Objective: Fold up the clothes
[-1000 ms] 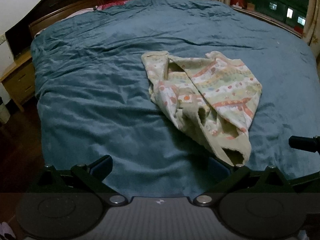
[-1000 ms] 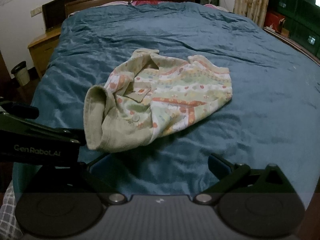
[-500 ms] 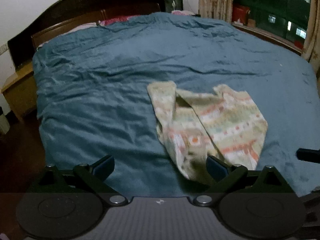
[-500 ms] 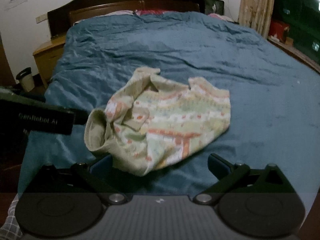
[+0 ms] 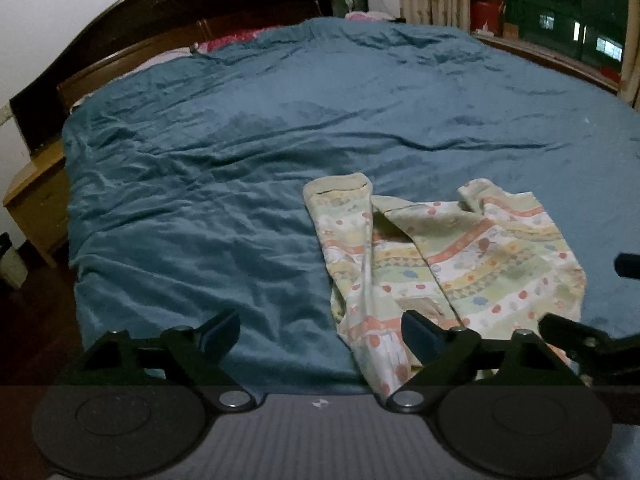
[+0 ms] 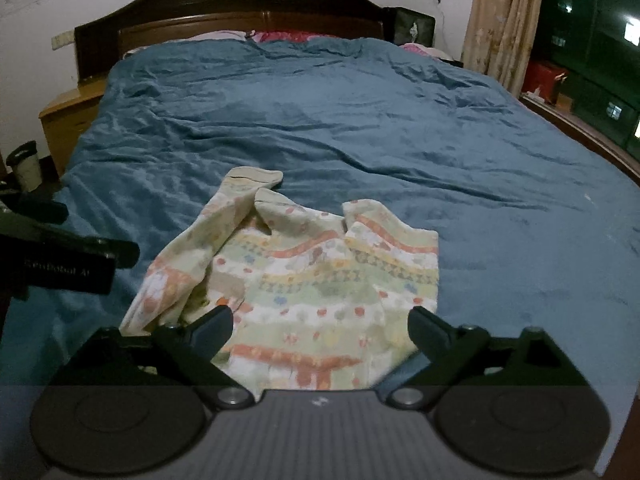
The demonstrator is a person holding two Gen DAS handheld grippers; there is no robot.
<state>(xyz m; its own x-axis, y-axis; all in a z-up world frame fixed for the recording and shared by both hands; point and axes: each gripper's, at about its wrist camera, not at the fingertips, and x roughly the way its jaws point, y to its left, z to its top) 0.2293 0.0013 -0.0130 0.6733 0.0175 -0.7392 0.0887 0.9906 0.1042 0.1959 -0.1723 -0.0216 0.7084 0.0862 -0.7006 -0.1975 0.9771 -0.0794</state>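
Garment (image 6: 320, 288) sits lower centre on the bed (image 6: 360, 128), right between my right gripper (image 6: 320, 332) jaws.
Both grippers wide, closing, gripping nothing; left gripper (image 5: 320, 338) has it lower right.

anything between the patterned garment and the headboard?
Nothing: only bare blue bedspread between the patterned garment and the wooden headboard, clearest in the right wrist view.
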